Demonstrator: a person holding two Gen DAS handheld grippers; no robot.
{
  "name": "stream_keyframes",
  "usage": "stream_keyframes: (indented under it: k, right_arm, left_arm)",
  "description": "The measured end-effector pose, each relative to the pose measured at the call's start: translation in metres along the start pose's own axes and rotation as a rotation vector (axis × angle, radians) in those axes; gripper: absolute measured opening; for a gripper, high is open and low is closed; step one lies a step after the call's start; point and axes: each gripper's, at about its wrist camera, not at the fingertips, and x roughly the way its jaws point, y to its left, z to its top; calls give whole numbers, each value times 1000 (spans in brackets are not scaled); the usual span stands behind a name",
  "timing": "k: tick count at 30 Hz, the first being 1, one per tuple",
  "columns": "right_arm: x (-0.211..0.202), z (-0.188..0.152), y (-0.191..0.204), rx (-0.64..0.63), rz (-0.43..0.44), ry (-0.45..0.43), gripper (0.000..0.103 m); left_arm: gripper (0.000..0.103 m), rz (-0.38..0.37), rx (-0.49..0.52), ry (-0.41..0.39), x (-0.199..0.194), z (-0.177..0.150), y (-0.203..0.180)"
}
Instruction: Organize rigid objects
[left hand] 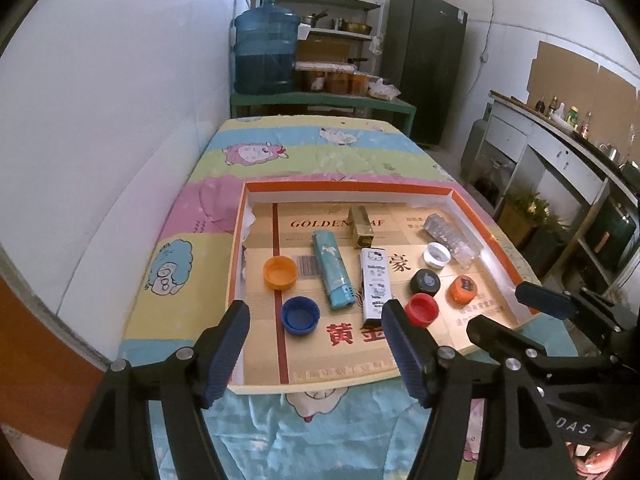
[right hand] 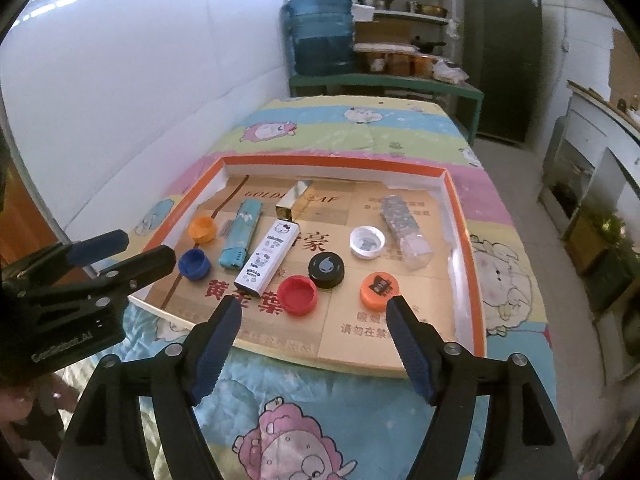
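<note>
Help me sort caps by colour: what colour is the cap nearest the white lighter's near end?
Red cap, clearest in the right wrist view.

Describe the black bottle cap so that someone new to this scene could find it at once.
Look in the orange-rimmed cardboard tray on the cartoon-print cloth. Towards its near right part, the black cap lies between the red cap and the white cap. It is the only black one, with a pale drop-shaped mark on top.

Background items around the work surface
A blue water jug (left hand: 266,50) is standing on a green bench (left hand: 320,102) beside a dark refrigerator (left hand: 424,64); shelves (left hand: 328,0) are holding pots.
</note>
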Motion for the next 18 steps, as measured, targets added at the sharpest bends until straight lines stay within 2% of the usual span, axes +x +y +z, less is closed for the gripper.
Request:
stream_keyframes:
  k: [7,11,15,18]
  right_arm:
    - [-19,-6,2,7,-54,-22,76]
    - [-35,-9,6,6,-81,-52,76]
    - [-54,-13,7,27,-109,-87,76]
    - [-68,-16,9,37,-126,-113,76]
  left_arm:
    - [68,28,-4,-16,-23,-5,-7]
    - [68,128,38,-38,-37,-10,-18]
    - [68,248,74,-116,-62,-19,-31]
    - [68,211,61,-133,-77,-23,-32]
